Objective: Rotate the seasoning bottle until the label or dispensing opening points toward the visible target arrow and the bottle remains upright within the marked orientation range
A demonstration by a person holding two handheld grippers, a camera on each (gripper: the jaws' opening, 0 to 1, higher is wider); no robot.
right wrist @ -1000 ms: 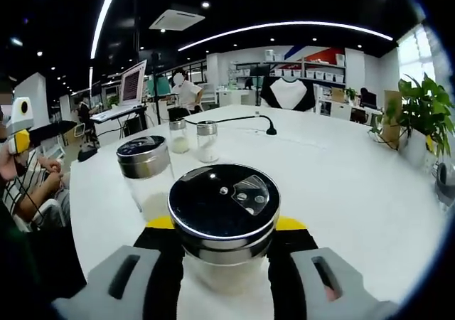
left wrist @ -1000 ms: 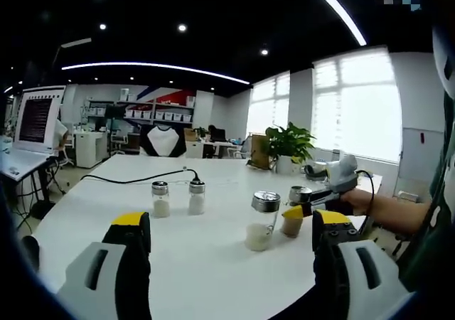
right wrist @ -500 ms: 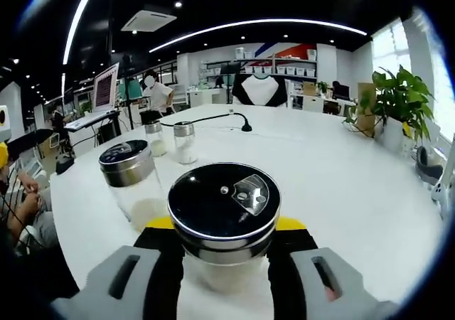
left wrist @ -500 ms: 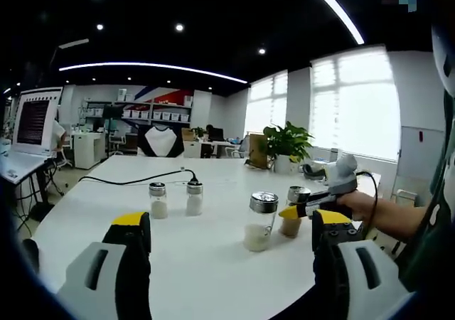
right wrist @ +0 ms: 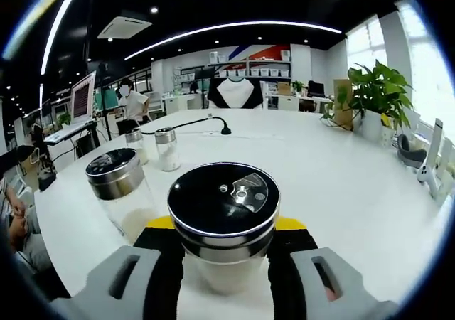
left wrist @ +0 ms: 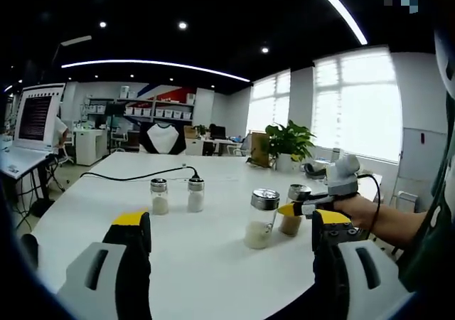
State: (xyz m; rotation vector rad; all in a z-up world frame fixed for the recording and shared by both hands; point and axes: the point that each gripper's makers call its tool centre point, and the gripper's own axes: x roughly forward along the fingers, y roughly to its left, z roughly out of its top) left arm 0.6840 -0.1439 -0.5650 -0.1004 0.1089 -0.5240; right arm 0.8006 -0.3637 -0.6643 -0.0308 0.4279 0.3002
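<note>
The right hand-held gripper (right wrist: 225,263) is closed tight around a seasoning bottle (right wrist: 225,224) that stands upright on the white bench (right wrist: 341,178). Its black lid has small holes; no words can be read on it. A second bottle (right wrist: 117,192) stands near at 10 o'clock, and two little shakers (right wrist: 160,148) stand farther off at 11. The left hand-held gripper (left wrist: 231,252) is wide open and holds nothing. A green plant (right wrist: 373,96) sits at 2 o'clock.

The seasoning bottle (right wrist: 224,224), clamped in the right claw (right wrist: 225,245), is being turned: the shaker holes on its black lid have been swung from right of centre toward the middle. Behind it, the desk (right wrist: 341,171) scene has been swept leftward.
</note>
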